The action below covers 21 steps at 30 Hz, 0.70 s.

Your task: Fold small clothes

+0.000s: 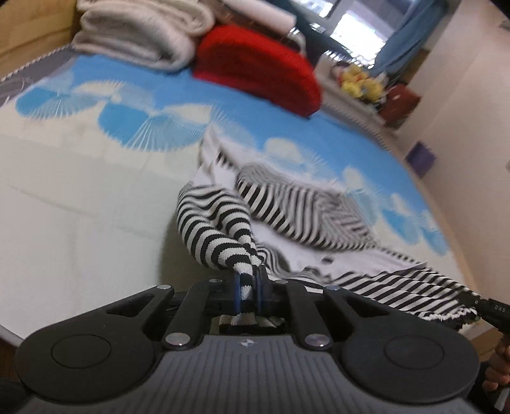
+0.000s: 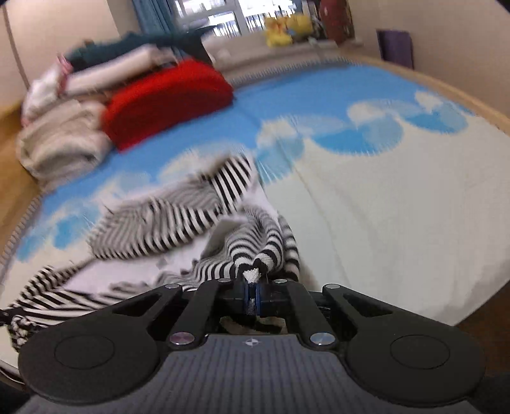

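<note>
A black-and-white striped garment (image 1: 296, 207) lies crumpled on the bed with a white inner panel showing. My left gripper (image 1: 248, 280) is shut on a bunched striped edge of it, lifted off the bed. The same striped garment (image 2: 178, 216) shows in the right wrist view, spreading to the left. My right gripper (image 2: 253, 288) is shut on another bunched striped edge of it. The cloth hangs between the two grips. Both views are motion-blurred.
The bed sheet (image 1: 79, 191) is cream with blue fan shapes. A red folded item (image 1: 261, 67) and folded cream blankets (image 1: 137, 38) lie at the far side; they also show in the right wrist view as the red item (image 2: 169, 98) and blankets (image 2: 63, 140). Yellow toys (image 2: 287, 28) sit by the window.
</note>
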Each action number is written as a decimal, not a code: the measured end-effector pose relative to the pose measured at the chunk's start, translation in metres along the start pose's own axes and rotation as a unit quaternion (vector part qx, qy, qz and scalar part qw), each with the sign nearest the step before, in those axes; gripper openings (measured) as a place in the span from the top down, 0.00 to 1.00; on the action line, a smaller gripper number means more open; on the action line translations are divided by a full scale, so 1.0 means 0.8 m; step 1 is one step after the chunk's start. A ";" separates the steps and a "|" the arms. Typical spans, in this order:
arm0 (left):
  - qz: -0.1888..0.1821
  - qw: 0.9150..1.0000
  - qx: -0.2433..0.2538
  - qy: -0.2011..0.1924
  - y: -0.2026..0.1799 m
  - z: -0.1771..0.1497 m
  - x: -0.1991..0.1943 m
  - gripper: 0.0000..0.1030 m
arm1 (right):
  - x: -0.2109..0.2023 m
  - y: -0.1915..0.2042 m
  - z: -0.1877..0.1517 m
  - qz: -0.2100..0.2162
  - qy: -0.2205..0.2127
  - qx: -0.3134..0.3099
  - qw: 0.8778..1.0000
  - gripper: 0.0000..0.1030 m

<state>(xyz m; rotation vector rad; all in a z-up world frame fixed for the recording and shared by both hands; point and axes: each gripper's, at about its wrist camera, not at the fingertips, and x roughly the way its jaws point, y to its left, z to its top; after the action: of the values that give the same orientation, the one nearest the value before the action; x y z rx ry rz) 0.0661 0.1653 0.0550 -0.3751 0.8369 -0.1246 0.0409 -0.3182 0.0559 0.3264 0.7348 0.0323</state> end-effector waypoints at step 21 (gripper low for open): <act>-0.012 0.983 -0.145 0.111 0.091 0.130 0.199 0.89 | 0.173 0.004 0.128 0.053 0.076 0.016 0.996 0.95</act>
<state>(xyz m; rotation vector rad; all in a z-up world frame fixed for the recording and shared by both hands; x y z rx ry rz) 0.2471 0.2212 -0.0205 -0.6541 1.0750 -0.0666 0.2116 -0.3242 0.0377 0.3975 0.8689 0.1475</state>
